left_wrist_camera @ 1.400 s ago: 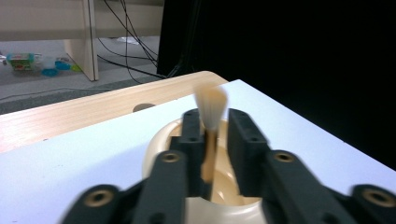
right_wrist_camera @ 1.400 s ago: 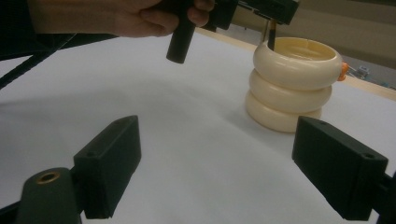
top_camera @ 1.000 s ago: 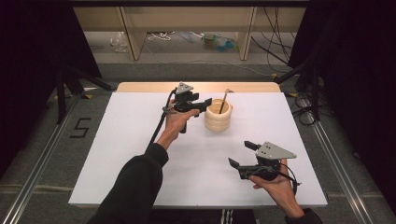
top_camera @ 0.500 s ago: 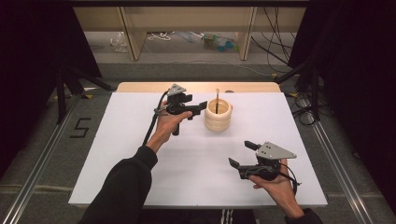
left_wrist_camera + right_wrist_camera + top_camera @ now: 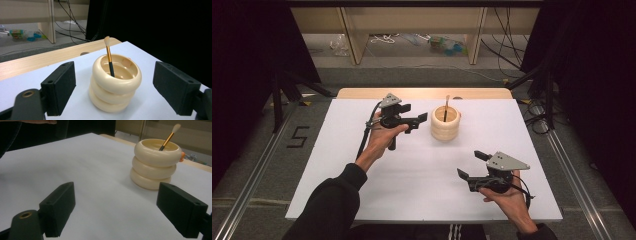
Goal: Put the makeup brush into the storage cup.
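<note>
High view: cream ringed holder with makeup brush upright inside, on white counter toward 12 o'clock. Left tongs just beside holder at its 9 o'clock, spread, just opened wider, nothing between. Right tongs at 5 o'clock, spread, empty.

Left gripper view: holder centred beyond parted jaws, untouched.

Right gripper view: holder at 1 o'clock, well apart.

Bright, even overhead light on the white tabletop; dark surroundings, soft shadows, near claw pads slightly blurred.
</note>
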The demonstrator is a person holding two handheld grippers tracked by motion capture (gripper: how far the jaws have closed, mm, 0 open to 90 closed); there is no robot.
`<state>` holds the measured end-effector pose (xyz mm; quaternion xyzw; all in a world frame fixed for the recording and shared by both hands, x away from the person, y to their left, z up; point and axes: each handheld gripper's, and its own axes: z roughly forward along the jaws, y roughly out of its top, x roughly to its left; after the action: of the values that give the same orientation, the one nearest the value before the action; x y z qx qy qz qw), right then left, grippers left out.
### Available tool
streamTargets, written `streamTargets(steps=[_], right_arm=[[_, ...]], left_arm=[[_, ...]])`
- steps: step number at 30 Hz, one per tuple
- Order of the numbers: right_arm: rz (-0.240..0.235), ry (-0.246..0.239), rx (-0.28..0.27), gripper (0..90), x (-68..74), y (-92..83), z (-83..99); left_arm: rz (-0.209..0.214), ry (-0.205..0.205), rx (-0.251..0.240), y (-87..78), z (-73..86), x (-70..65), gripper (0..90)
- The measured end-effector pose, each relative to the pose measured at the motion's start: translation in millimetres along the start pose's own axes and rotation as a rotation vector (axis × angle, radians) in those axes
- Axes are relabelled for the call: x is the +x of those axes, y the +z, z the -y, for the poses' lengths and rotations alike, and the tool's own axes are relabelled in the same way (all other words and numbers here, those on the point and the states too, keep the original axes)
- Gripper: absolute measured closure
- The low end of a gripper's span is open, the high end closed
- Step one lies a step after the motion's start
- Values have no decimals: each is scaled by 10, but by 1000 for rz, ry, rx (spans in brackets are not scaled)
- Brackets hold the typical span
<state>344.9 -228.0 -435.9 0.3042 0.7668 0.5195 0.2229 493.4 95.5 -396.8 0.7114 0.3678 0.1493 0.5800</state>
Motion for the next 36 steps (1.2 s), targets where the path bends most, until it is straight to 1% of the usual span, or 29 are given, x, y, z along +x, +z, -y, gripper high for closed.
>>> streamTargets(steps=[2,5,7,10,12,13,14,17,19,20,22,23,24,25,26,27,28,31,32,33,34,35,36], right_arm=[[1,-2,0,163,0,1,1],[3,-1,0,162,2,3,0],[6,-2,0,162,2,1,1],[8,-3,1,162,2,0,1],[6,-3,1,162,2,2,0],[8,-3,2,162,0,4,1],[7,-4,1,162,-1,5,1],[3,1,-9,162,-4,10,4],[8,0,1,162,-3,1,0],[8,-1,1,162,-3,1,0],[8,0,0,162,-2,2,1],[6,2,-7,162,-3,9,4],[11,1,2,162,-3,3,2],[11,0,2,162,-5,3,1],[15,2,-9,162,-4,10,4],[17,2,-12,162,-6,13,4],[14,2,-5,162,-9,8,2],[12,1,-11,162,-5,10,1],[12,-1,-9,162,-7,11,1],[14,-2,-5,162,-7,8,0],[13,-1,-5,162,-7,8,0],[15,1,-10,162,-5,12,1],[12,4,-9,162,-4,11,1]], left_arm=[[-1,-4,6,-44,31,5,182],[2,6,4,-139,85,24,178],[-8,5,3,-200,112,33,178],[-14,21,-6,-307,145,55,178],[-17,30,-1,-374,168,71,177],[-17,18,3,-401,188,72,178],[-18,20,3,-431,209,78,176],[-27,36,7,-518,274,110,176],[-32,48,8,-560,304,117,173],[-31,58,11,-588,319,120,169],[-21,57,15,-634,347,116,166],[-21,74,19,-666,357,119,167],[-19,79,17,-695,370,118,167],[-16,72,10,-728,391,117,166],[-17,81,13,-749,398,125,167],[-19,79,16,-775,414,122,167],[-18,78,18,-788,423,118,166],[-18,79,13,-834,465,101,167],[-18,88,15,-848,476,93,167],[-17,77,15,-853,494,76,168],[-13,90,19,-862,506,68,167],[-14,93,24,-871,521,56,167],[-14,88,22,-873,535,42,167]])
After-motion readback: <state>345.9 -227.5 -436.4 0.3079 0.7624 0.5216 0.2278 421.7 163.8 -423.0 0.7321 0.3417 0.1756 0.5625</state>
